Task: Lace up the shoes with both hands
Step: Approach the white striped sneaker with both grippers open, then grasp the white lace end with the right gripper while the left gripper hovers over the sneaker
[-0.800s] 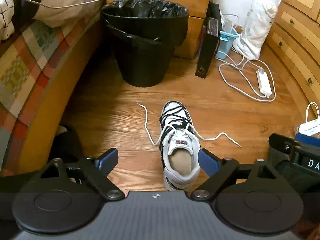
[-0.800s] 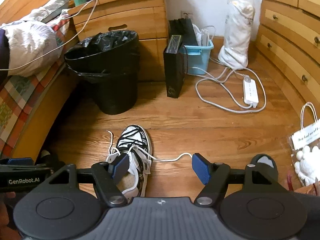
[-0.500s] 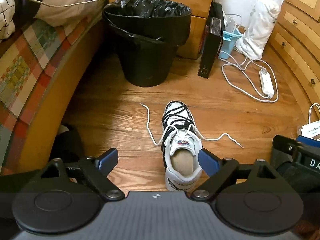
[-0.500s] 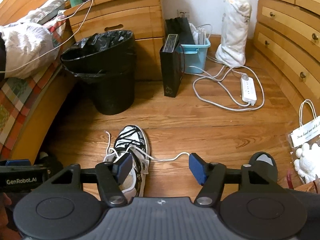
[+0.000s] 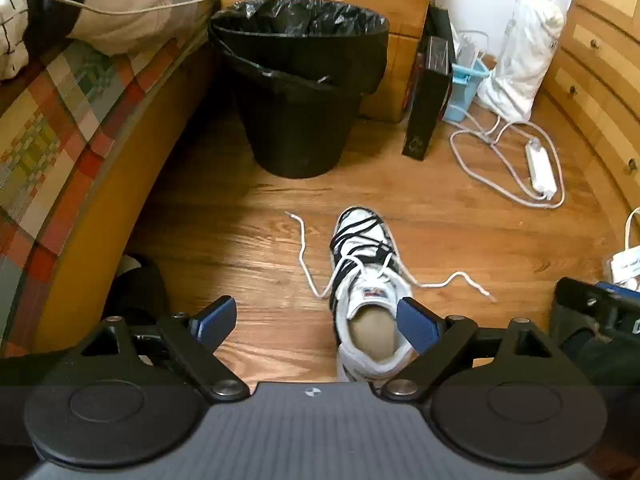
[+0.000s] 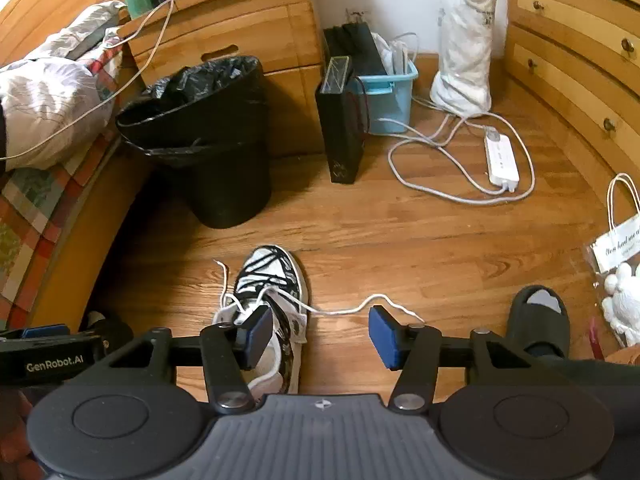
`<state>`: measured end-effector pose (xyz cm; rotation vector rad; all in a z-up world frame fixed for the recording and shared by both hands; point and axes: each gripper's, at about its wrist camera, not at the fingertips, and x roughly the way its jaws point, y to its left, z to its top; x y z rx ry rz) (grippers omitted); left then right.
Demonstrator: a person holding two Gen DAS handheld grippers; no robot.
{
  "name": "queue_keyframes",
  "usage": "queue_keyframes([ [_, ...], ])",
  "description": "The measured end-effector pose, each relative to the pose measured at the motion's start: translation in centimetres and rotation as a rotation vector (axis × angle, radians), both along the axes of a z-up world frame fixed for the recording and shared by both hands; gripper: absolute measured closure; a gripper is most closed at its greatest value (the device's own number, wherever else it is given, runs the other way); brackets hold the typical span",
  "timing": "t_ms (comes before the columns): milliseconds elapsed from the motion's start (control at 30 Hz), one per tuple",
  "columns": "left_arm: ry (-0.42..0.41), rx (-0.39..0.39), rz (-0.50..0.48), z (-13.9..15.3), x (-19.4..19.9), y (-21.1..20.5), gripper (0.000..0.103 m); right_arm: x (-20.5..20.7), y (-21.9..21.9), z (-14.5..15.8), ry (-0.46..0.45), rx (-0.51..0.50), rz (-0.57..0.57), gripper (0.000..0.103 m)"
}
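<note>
A white sneaker with black stripes [image 5: 368, 280] [image 6: 268, 300] stands on the wood floor, toe pointing away. Its white lace is untied: one end [image 5: 302, 248] trails left, the other end [image 5: 452, 280] [image 6: 360, 308] trails right. My left gripper [image 5: 316, 318] hovers open above the heel, its right pad [image 5: 418, 324] over the shoe's collar. My right gripper [image 6: 320, 334] is open too, its left pad [image 6: 258, 334] above the shoe's right side and its right pad [image 6: 384, 336] near the right lace end. Neither holds anything.
A black lined bin [image 5: 298, 84] [image 6: 200, 136] stands beyond the shoe. A bed with a plaid cover [image 5: 52, 128] runs along the left. A black box [image 6: 340, 120], blue tub [image 6: 390, 92], power strip with cable [image 6: 500, 156] and drawers [image 6: 580, 52] lie right. A slippered foot [image 6: 538, 320] rests at right.
Both grippers have drifted slightly; the shoe sits a bit further right in the left view and in the right view. The right gripper's opening has narrowed a little. The lace lies unchanged.
</note>
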<state>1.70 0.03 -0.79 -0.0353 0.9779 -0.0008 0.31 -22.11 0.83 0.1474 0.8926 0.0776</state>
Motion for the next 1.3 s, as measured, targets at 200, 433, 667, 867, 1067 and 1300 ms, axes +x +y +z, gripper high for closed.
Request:
queue_keyframes([
  [200, -0.031, 0.021, 0.005, -1.5, 0.2, 0.7, 0.013, 0.4, -0.4, -1.0, -0.001, 0.025, 0.004, 0.047],
  [433, -0.044, -0.025, 0.028, -3.4, 1.5, 1.0, 0.013, 2.0, -0.3, -2.9, 0.002, 0.042, 0.012, 0.05],
  [667, -0.061, -0.066, 0.043, -6.1, 3.0, 0.8, 0.013, 5.1, 0.4, -4.0, -0.001, 0.046, 0.07, 0.051],
  [867, -0.048, -0.058, 0.068, -8.9, 4.1, 0.7, 0.013, 9.0, 2.9, -5.5, 0.022, 0.021, 0.192, 0.052],
  [1067, -0.065, -0.034, 0.033, -10.7, 4.9, 0.7, 0.013, 13.7, 6.0, -7.3, 0.038, 0.021, 0.301, 0.056],
  [1300, -0.09, -0.042, 0.045, -12.4, 5.7, 0.8, 0.013, 18.2, 9.3, -9.5, 0.058, 0.035, 0.431, 0.059],
])
